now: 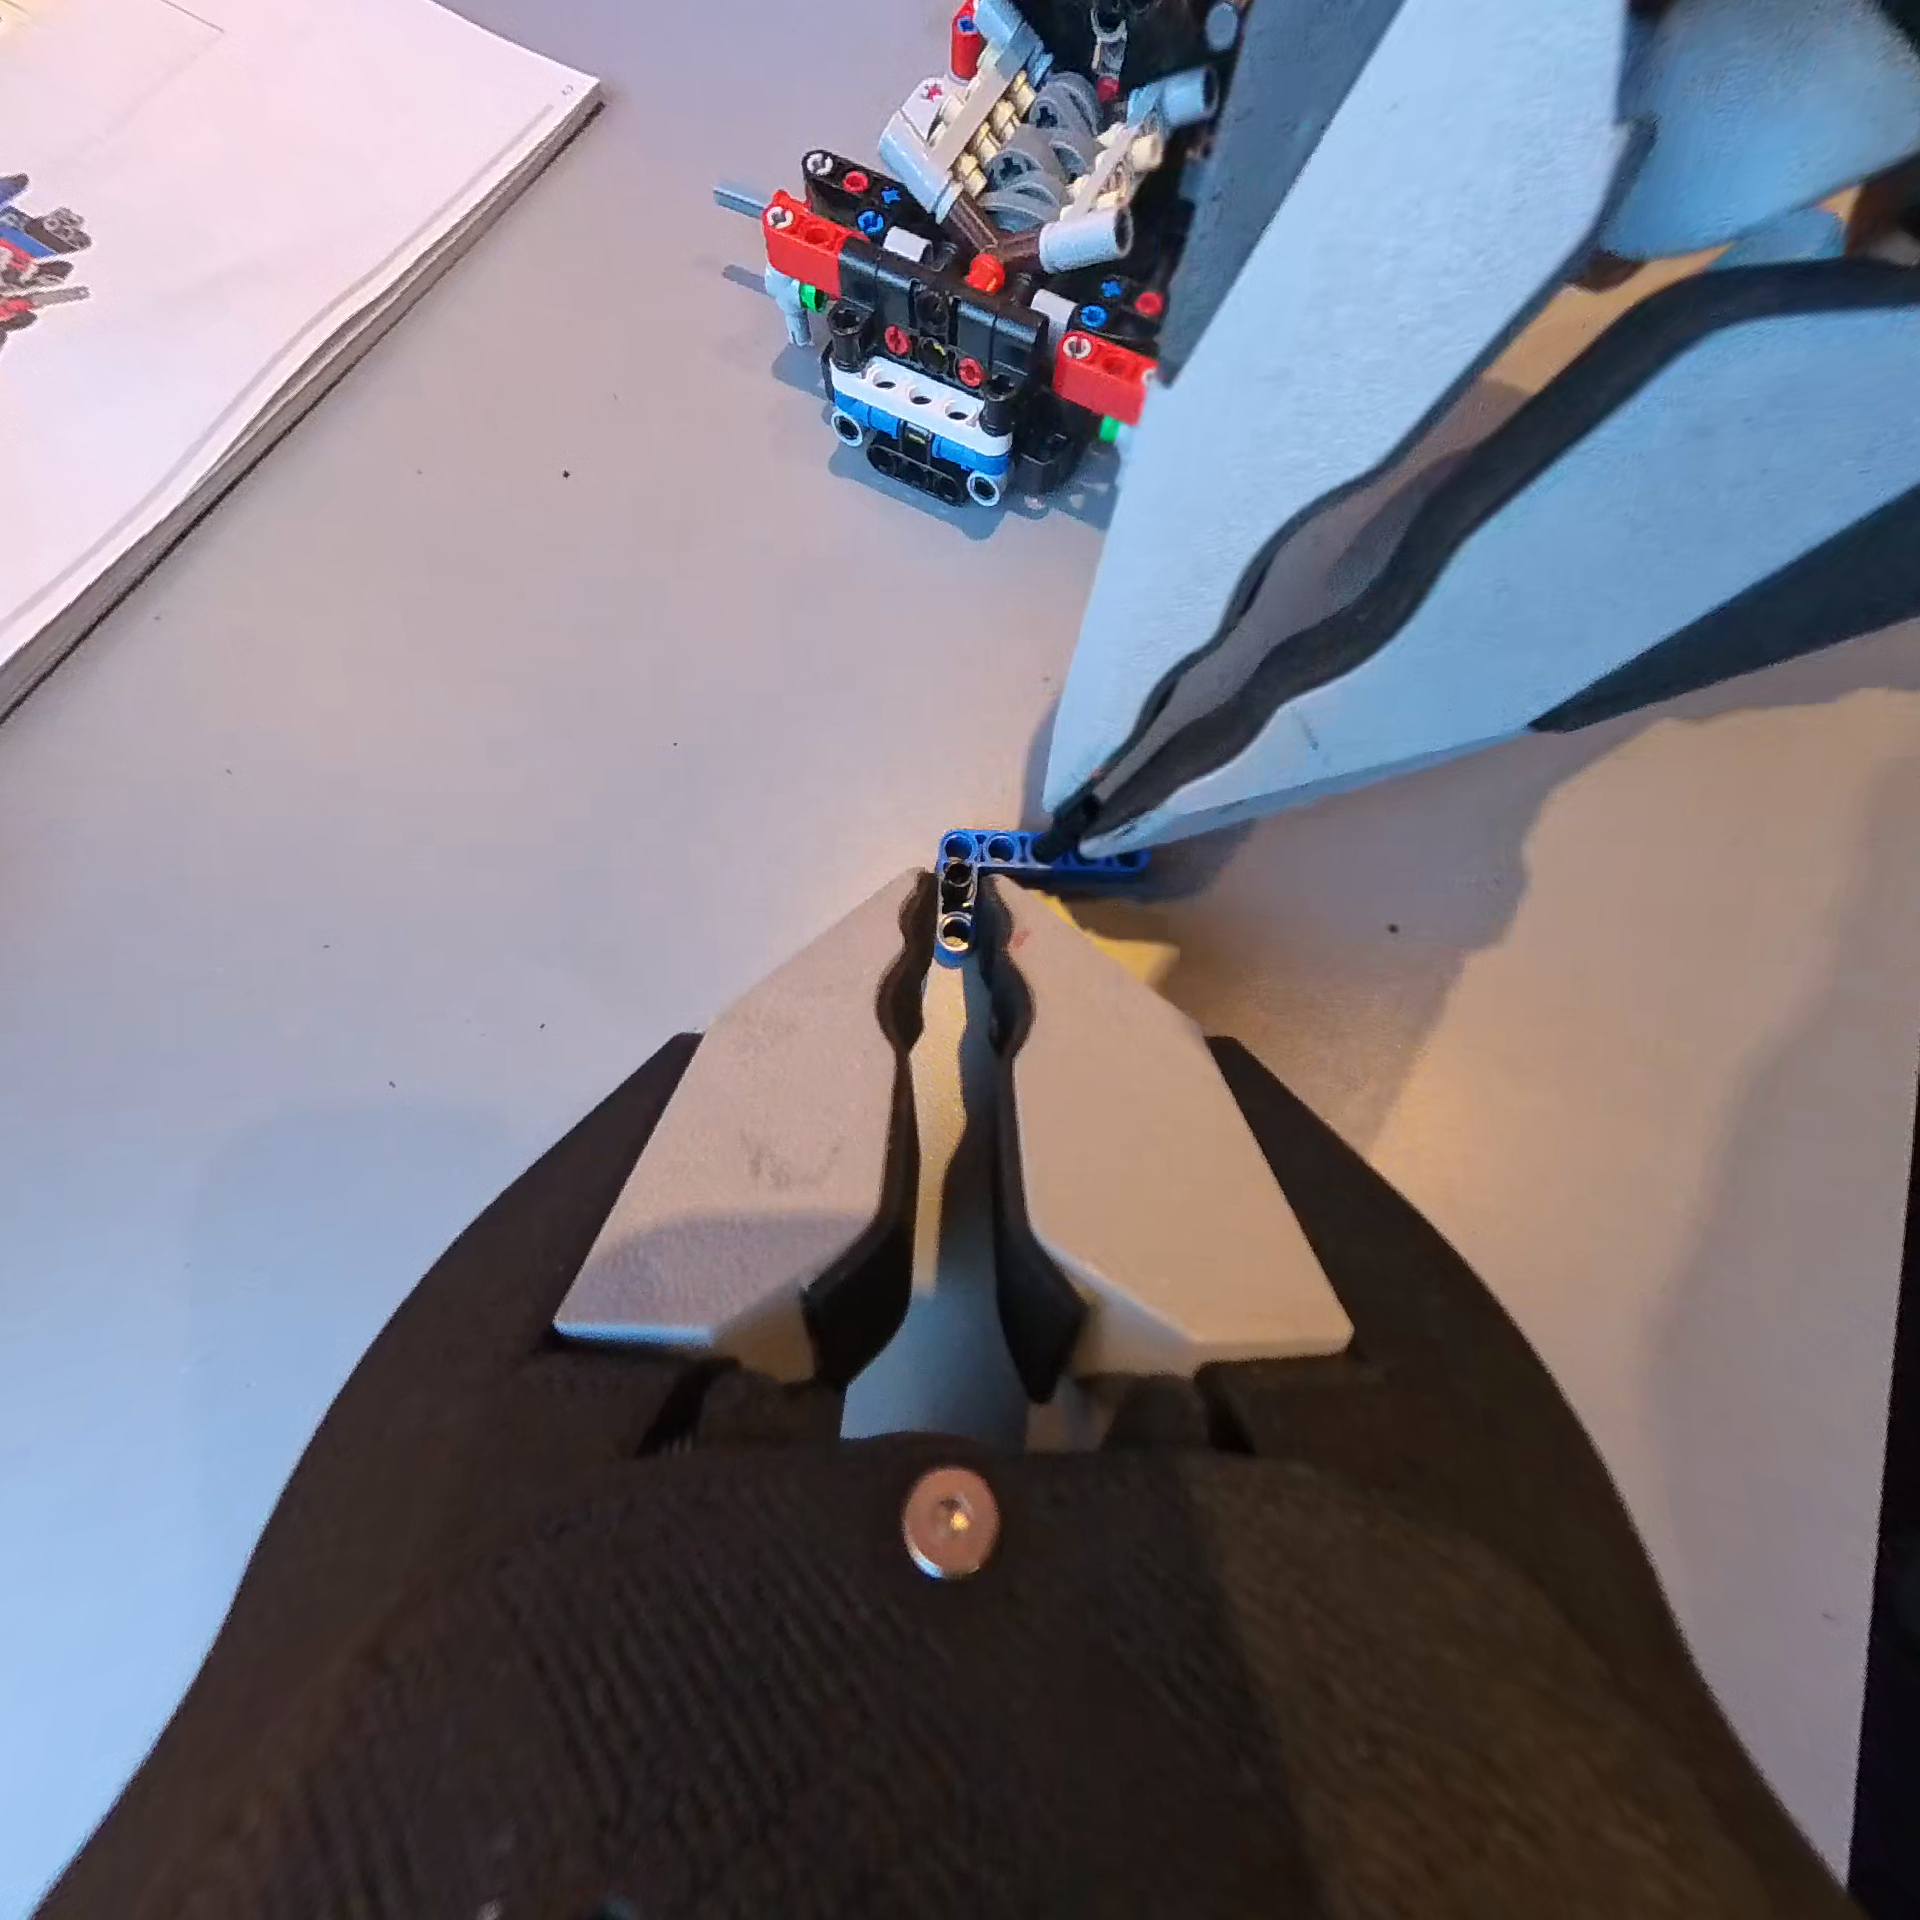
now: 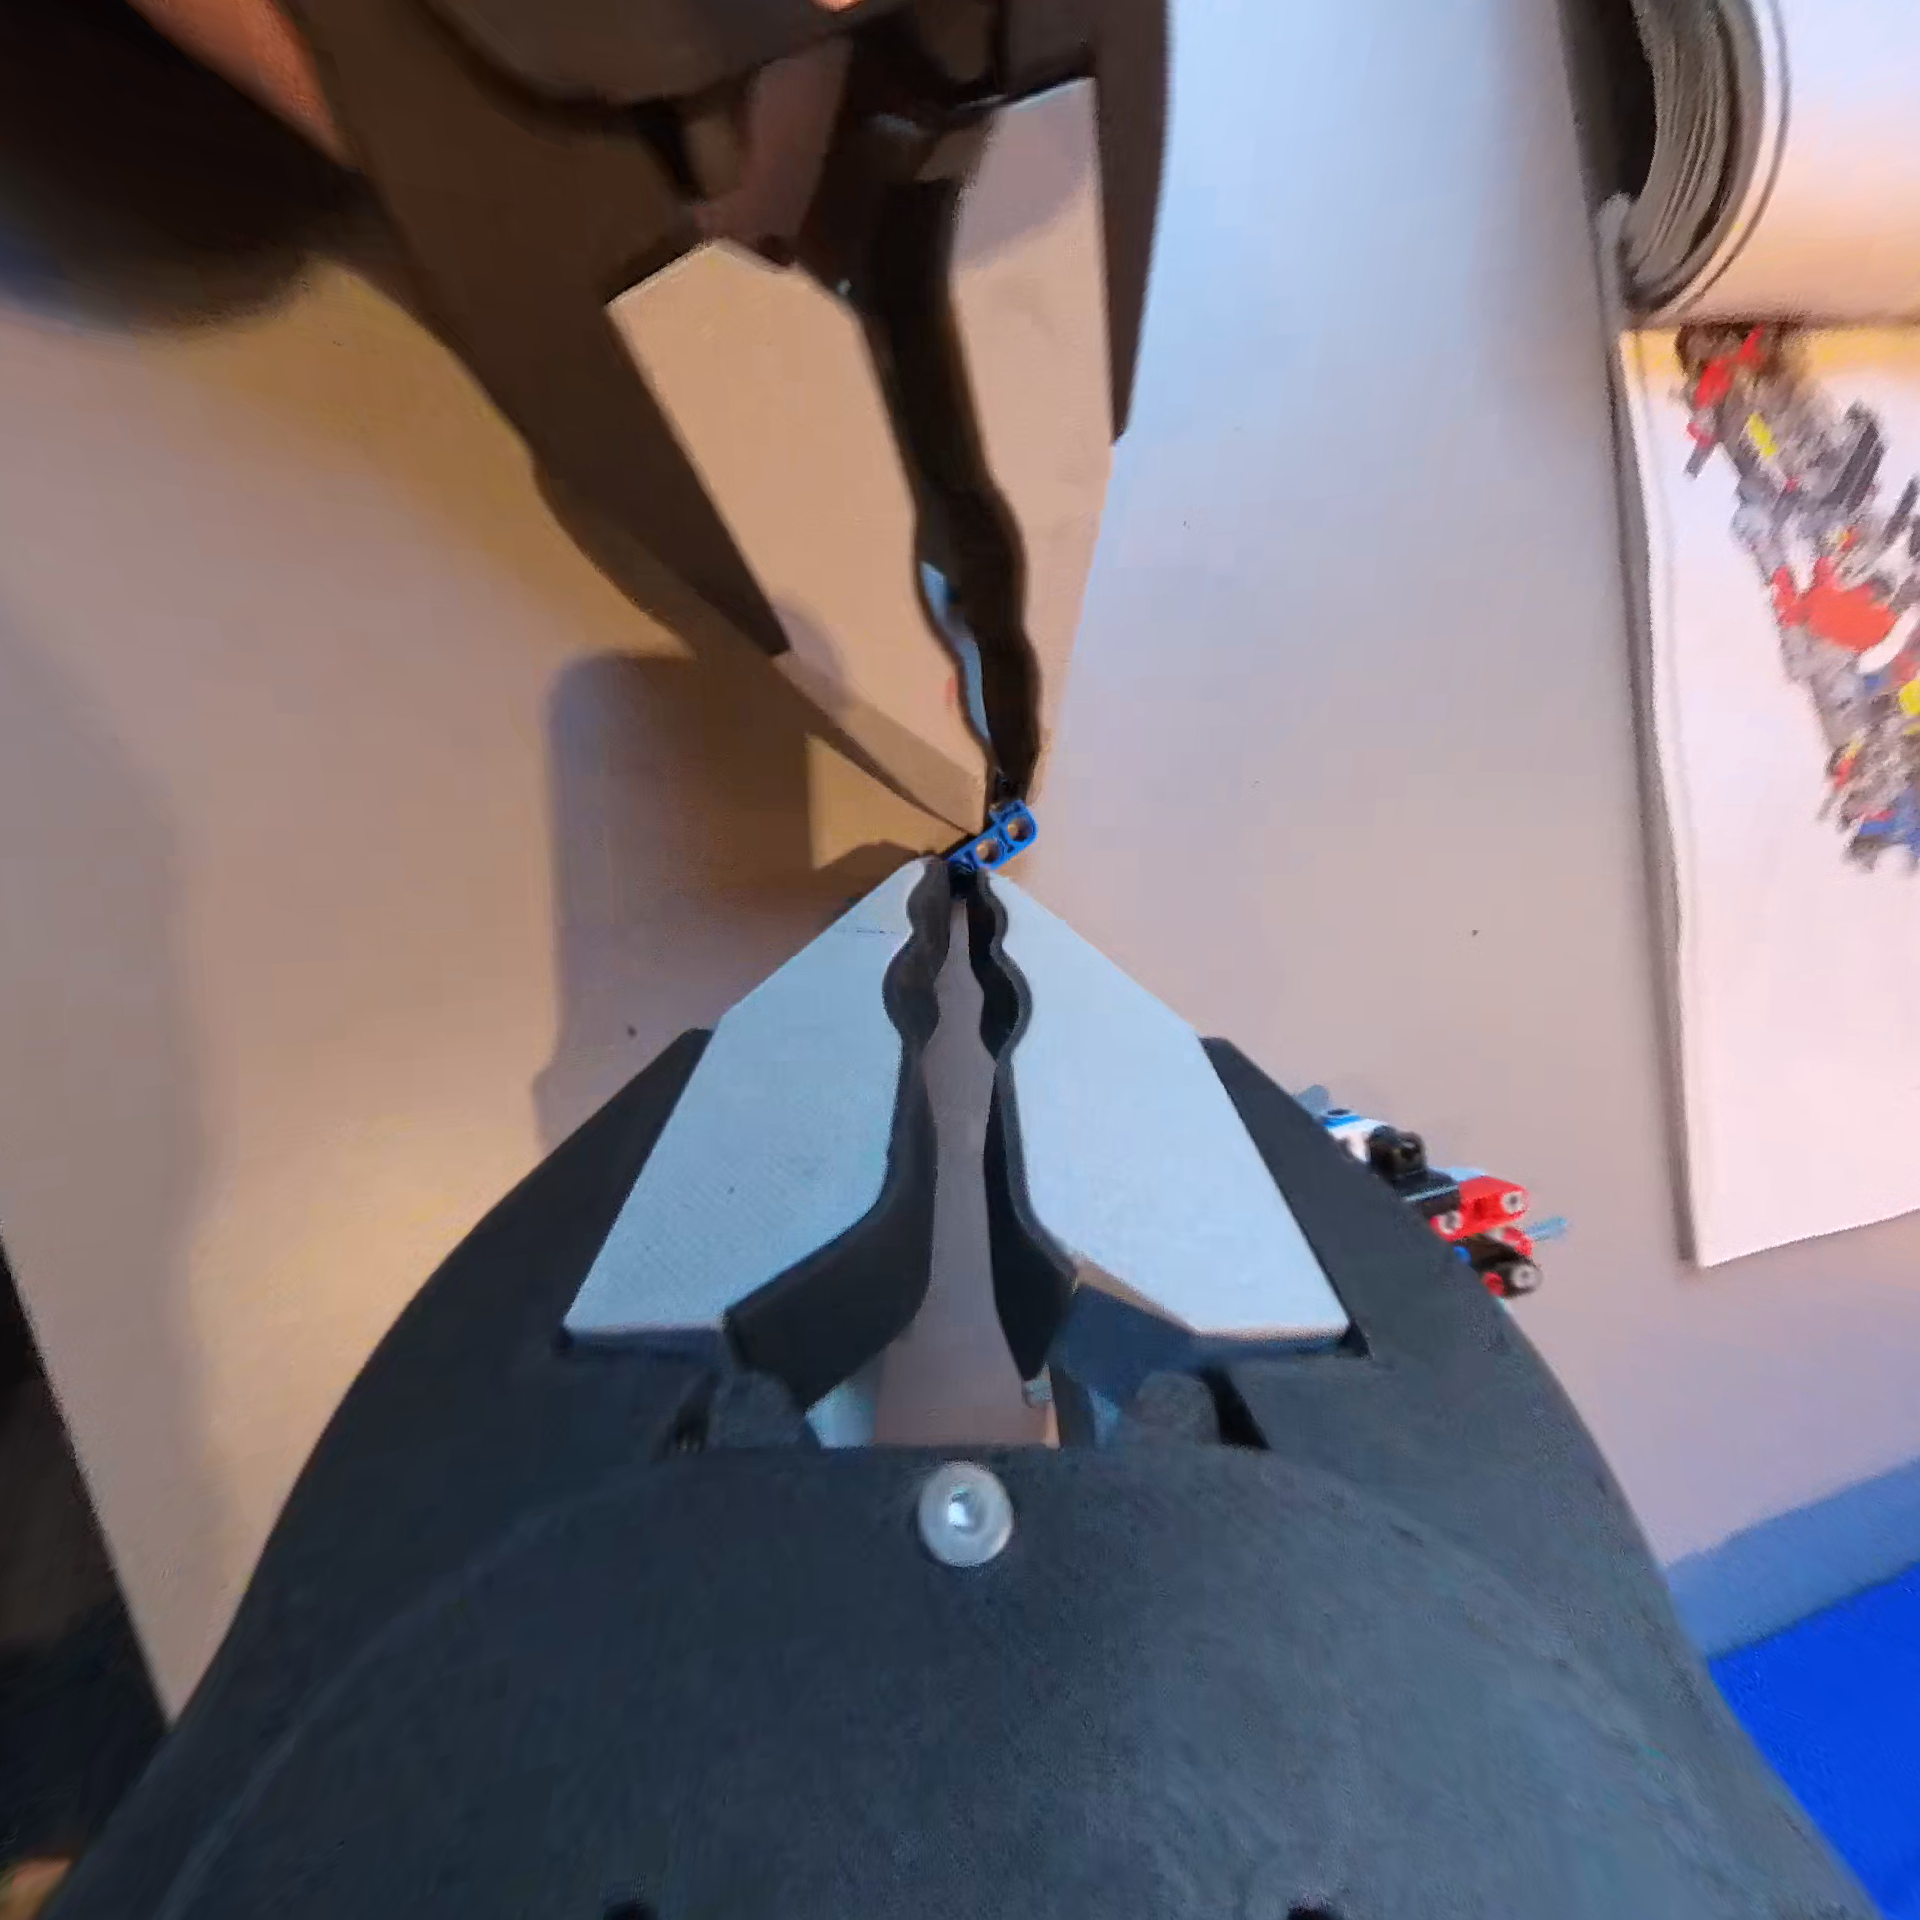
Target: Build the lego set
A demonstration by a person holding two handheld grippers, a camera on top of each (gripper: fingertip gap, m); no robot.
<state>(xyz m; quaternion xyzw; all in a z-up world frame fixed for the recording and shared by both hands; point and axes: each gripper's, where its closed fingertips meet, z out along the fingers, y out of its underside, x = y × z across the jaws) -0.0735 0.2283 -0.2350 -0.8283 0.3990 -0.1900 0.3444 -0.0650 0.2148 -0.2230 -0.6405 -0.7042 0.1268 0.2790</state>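
While both grippers' fingers pinch it, the blue L-shaped beam (image 1: 997, 850) sits between their tips.

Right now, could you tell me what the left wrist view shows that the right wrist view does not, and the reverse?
Only the left wrist view shows the partly built lego model nearly whole and the black pin in the blue L-shaped beam. Only the right wrist view shows a blue surface beyond the table edge and part of a hand. Both show the beam gripped by the left gripper and the right gripper, plus the instruction booklet.
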